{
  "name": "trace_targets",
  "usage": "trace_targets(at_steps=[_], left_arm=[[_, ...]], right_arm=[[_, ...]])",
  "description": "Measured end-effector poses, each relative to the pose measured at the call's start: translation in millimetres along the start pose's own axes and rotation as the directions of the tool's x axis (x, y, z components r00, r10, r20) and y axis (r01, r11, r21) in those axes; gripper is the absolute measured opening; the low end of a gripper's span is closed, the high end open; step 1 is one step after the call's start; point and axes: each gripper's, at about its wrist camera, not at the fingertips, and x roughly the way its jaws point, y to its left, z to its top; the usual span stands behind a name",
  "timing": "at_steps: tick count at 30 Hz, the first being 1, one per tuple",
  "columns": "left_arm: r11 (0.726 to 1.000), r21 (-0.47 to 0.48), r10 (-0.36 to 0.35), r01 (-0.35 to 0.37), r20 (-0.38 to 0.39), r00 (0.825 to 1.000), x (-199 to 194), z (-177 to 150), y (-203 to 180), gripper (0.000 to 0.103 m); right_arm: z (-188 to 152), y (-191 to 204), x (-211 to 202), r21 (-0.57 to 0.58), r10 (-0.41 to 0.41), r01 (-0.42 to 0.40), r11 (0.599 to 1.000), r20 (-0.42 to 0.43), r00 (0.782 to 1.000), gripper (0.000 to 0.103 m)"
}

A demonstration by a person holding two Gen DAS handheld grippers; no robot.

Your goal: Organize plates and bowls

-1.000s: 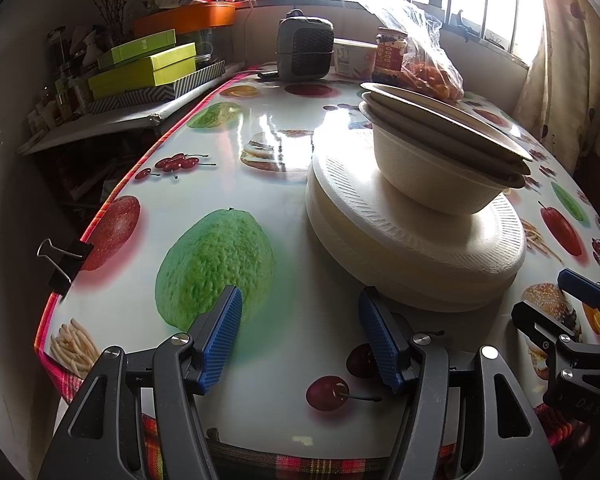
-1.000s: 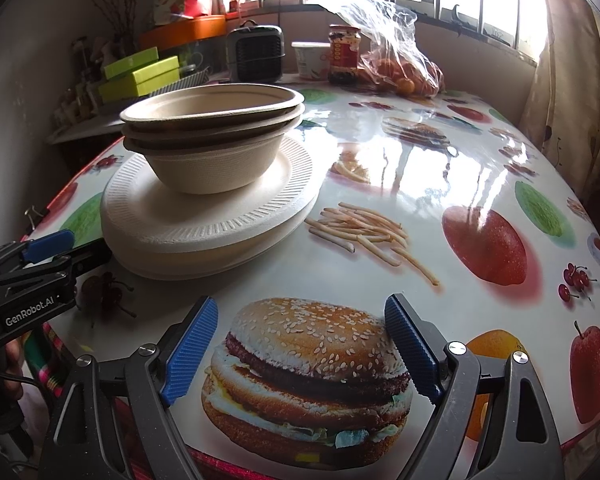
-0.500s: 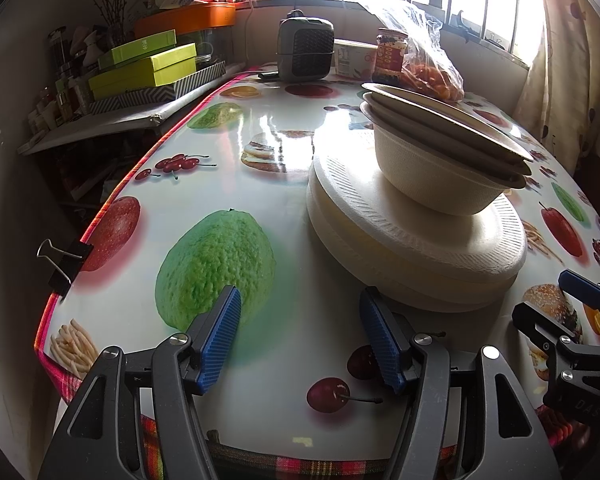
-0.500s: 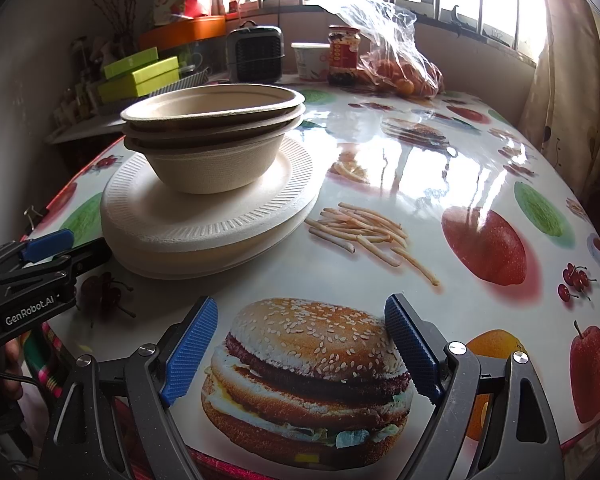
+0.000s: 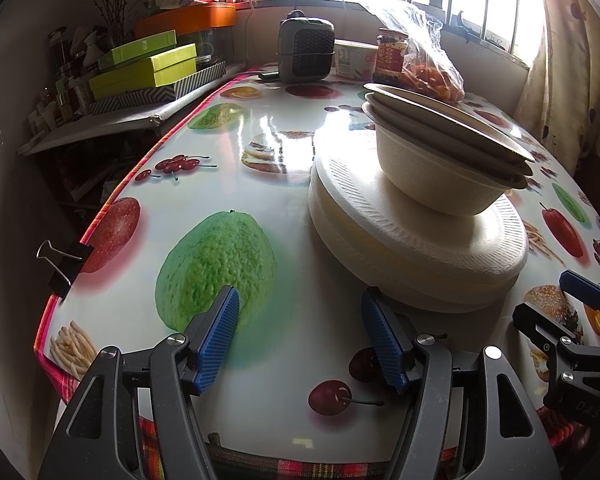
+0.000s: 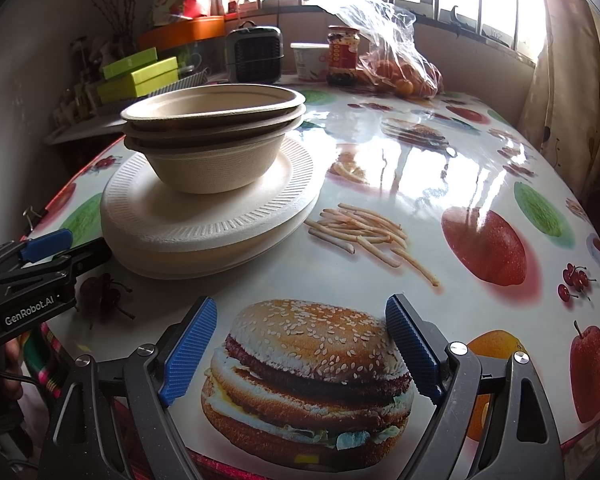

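**Bowls nested on stacked plates, both grippers waiting empty**

Bowls [image 6: 214, 140], three by the look of the rims, sit nested on a stack of white foam plates [image 6: 208, 220] toward the near left part of the bench [image 6: 420, 200], which wears a glossy food-print oilcloth. The pile looks already sorted: plates below, bowls above, though the bowl rims lie slightly askew.

Both kinds should be very light. The bowls look like moulded pulp, fairly stiff at the rolled rim but easy to dent in the wall; the foam plates would likely crack or crease under a hard pinch. The rim edge is the best place to take hold, one finger inside and one outside on a bowl, or above and below a plate's ribbed border. Nested bowls may cling together, and a light stack can slide on the slick cloth.

The left gripper [image 5: 298, 334] hovers low over the near edge of the bench, fingers spread wide and empty, just short of the plate stack. The right gripper [image 6: 300, 344] is likewise released, holding nothing, over the printed hamburger, to the right of the stack.

Far from the pile stand a small dark fan heater [image 5: 306, 54], a jar [image 6: 343, 56], a white tub [image 6: 310, 60] and a plastic bag of oranges [image 6: 396, 68]; green boxes [image 5: 144, 70] sit on a side shelf. A binder clip [image 5: 62, 262] grips the cloth edge. Nothing stands between fingers and stack.
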Motion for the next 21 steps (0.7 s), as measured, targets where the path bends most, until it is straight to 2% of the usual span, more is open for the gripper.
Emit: trace_targets(at_steps=[21], left_arm=[[1.000, 0.000, 0.000, 0.000, 0.001, 1.000, 0.2, -0.7, -0.2, 0.065]], right_arm=[[-0.1, -1.0, 0.4, -0.001, 0.000, 0.000, 1.000, 0.001, 1.000, 0.087]])
